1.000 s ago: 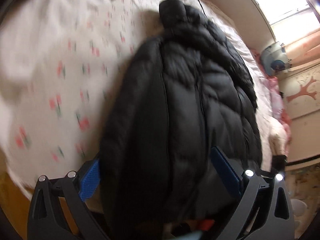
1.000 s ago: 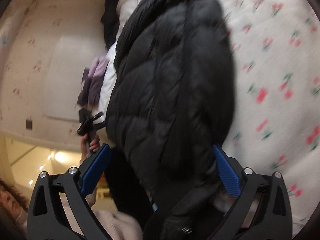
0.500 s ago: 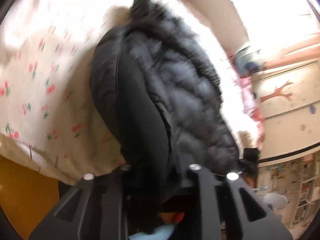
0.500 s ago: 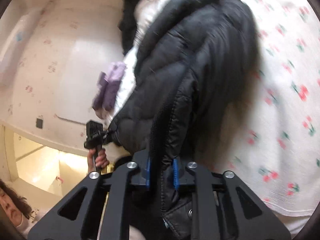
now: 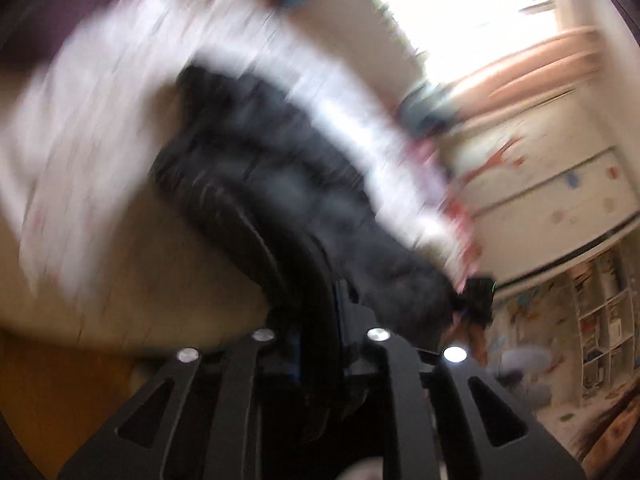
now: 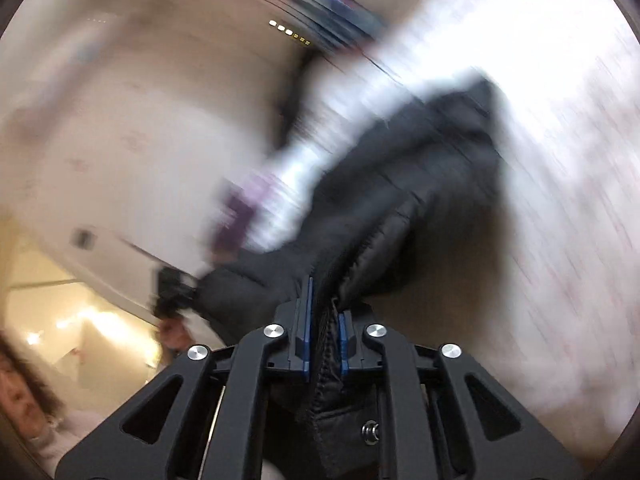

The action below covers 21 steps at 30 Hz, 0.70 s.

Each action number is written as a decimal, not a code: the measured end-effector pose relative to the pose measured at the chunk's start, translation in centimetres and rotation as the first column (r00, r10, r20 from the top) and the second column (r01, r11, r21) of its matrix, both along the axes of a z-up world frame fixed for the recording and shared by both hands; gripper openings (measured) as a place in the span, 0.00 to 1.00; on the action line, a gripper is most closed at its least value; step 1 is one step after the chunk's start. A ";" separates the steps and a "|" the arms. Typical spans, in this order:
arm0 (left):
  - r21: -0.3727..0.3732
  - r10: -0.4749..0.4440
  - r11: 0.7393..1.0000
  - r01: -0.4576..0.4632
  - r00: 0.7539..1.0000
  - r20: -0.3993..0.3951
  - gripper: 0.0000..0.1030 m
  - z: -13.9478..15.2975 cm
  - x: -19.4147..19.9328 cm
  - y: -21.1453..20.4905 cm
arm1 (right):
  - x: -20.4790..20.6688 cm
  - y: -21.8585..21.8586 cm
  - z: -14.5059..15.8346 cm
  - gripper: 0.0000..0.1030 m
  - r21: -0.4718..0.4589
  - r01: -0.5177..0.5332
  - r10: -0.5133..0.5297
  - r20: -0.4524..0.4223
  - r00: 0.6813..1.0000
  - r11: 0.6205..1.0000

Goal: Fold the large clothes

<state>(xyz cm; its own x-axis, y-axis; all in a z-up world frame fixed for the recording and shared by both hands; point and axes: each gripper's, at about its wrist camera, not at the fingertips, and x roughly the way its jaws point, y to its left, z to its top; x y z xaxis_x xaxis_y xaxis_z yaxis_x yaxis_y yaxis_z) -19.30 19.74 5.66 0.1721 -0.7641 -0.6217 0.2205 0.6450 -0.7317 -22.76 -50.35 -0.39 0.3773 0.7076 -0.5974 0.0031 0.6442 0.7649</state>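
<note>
A black quilted puffer jacket (image 5: 280,184) lies across a white bedsheet with a small flower print (image 5: 100,92). My left gripper (image 5: 318,320) is shut on the jacket's bottom hem at one corner and lifts it off the bed. My right gripper (image 6: 324,328) is shut on the other end of the hem, by the zipper edge (image 6: 326,360), with the jacket (image 6: 400,184) hanging away from it. Each gripper shows small in the other's view, the right one (image 5: 478,296) and the left one (image 6: 172,292). Both views are blurred by motion.
The bed's edge and an orange-brown floor (image 5: 60,400) lie below left. A cabinet wall (image 5: 560,184), a bright window (image 5: 460,8) and shelves (image 5: 600,328) stand to the right. Purple clothing (image 6: 236,216) lies on the bed. A person's face (image 6: 20,396) shows at lower left.
Both grippers went from open around the jacket's hem to shut on it. They have since lifted the hem and swung upward, so more room and less bed is in view.
</note>
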 end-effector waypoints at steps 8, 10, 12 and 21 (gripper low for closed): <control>0.064 0.270 0.960 -0.273 0.962 0.043 0.49 -2.2 -2.0 9.0 | -1.2 -1.8 1.3 0.19 0.092 0.126 -0.138 0.131 0.982 0.988; -0.112 0.266 0.962 -0.250 0.949 0.166 0.66 0.2 -1.4 7.2 | 1.1 1.0 1.4 0.30 0.099 0.053 -0.067 0.143 0.987 0.994; -0.180 0.208 0.968 -0.177 0.963 0.170 0.66 -0.5 -0.6 4.4 | 3.3 4.7 -1.2 0.38 0.024 -0.017 0.015 0.081 0.997 1.000; 0.202 0.044 0.978 -0.056 0.997 0.064 0.55 -5.7 2.6 -3.1 | 6.0 1.8 -1.3 0.27 -0.090 0.062 -0.053 0.093 0.994 0.994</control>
